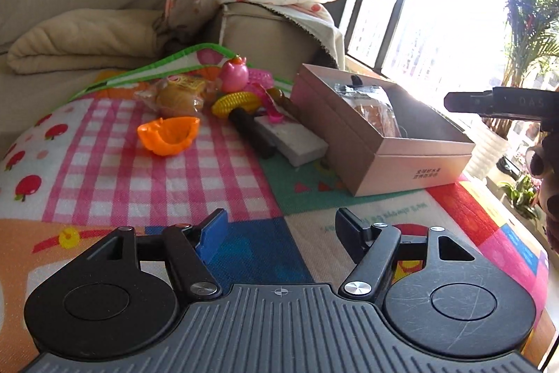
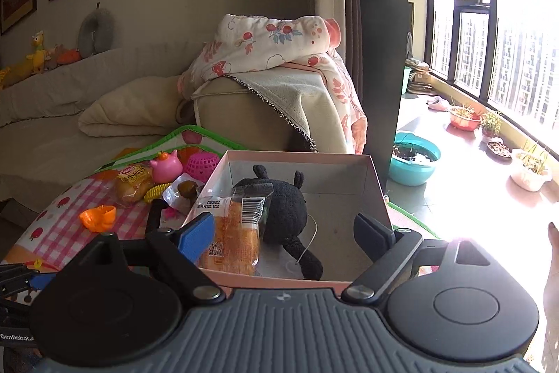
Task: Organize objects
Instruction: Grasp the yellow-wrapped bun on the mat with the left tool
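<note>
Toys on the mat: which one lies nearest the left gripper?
The orange cup-shaped toy, lying alone on the pink checks; the pink pig and yellow corn sit farther back in the pile.

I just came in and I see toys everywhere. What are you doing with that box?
Someone is tidying toys into the pink box using two hand-held grippers. A black plush toy and a wrapped snack already lie inside. The right gripper is open over the box, holding nothing. The left gripper is open above the mat, also holding nothing. The orange cup, pink pig and toy corn wait outside.
</note>
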A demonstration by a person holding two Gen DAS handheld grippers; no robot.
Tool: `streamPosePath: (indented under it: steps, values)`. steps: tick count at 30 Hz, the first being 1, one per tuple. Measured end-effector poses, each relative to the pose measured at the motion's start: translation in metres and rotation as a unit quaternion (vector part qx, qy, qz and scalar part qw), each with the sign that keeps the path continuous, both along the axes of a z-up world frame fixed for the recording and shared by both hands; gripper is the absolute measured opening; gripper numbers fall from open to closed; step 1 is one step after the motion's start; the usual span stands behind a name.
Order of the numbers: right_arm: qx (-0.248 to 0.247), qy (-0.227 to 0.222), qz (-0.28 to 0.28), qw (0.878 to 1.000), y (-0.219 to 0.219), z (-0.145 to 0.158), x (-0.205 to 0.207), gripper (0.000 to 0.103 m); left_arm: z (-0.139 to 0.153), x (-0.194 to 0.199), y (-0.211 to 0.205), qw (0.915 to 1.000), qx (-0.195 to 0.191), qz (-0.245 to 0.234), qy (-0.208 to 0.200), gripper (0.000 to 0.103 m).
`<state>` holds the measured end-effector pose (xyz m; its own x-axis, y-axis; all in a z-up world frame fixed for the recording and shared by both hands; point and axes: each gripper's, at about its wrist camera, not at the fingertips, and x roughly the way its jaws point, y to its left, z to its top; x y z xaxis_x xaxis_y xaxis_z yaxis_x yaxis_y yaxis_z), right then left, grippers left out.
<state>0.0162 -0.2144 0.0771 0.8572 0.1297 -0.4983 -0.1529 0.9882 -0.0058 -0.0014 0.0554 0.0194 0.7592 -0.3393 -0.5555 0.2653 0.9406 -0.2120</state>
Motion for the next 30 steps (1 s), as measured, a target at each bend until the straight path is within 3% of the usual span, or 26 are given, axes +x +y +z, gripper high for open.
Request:
streamPosePath:
  steps: [6,11,14,16,18,22,24,28,30]
  values:
    - [-0.023,0.000,0.004,1.000,0.009,-0.038,-0.042,0.093,0.010,0.020,-0.002,0.9995,-0.026,0.020,0.000,0.074]
    - [-0.038,-0.014,-0.007,0.999,0.015,-0.060,-0.057,0.093,0.027,0.056,-0.004,0.9971,-0.033,0.065,-0.021,0.073]
    - [-0.036,-0.025,-0.004,0.999,0.015,-0.064,-0.062,0.093,0.037,0.072,0.002,0.9952,-0.012,0.084,-0.049,0.073]
    - [-0.027,-0.034,-0.004,0.999,0.012,-0.062,-0.064,0.101,0.042,0.084,0.009,0.9938,0.009,0.092,-0.061,0.073]
    - [-0.018,-0.038,0.000,0.999,0.010,-0.061,-0.065,0.103,0.046,0.108,0.015,0.9940,0.046,0.076,-0.064,0.073]
    - [-0.017,-0.039,0.003,0.999,0.010,-0.061,-0.066,0.103,0.040,0.163,0.020,0.9904,0.129,0.044,-0.021,0.074]
    - [-0.011,-0.037,0.008,0.999,0.008,-0.062,-0.065,0.103,0.031,0.185,0.020,0.9877,0.151,0.040,0.008,0.074]
    - [-0.002,-0.016,0.014,1.000,0.007,-0.064,-0.058,0.103,0.013,0.215,0.021,0.9891,0.133,0.027,0.058,0.074]
    - [0.000,-0.007,0.015,1.000,0.007,-0.065,-0.056,0.103,0.006,0.219,0.021,0.9893,0.128,0.036,0.060,0.072]
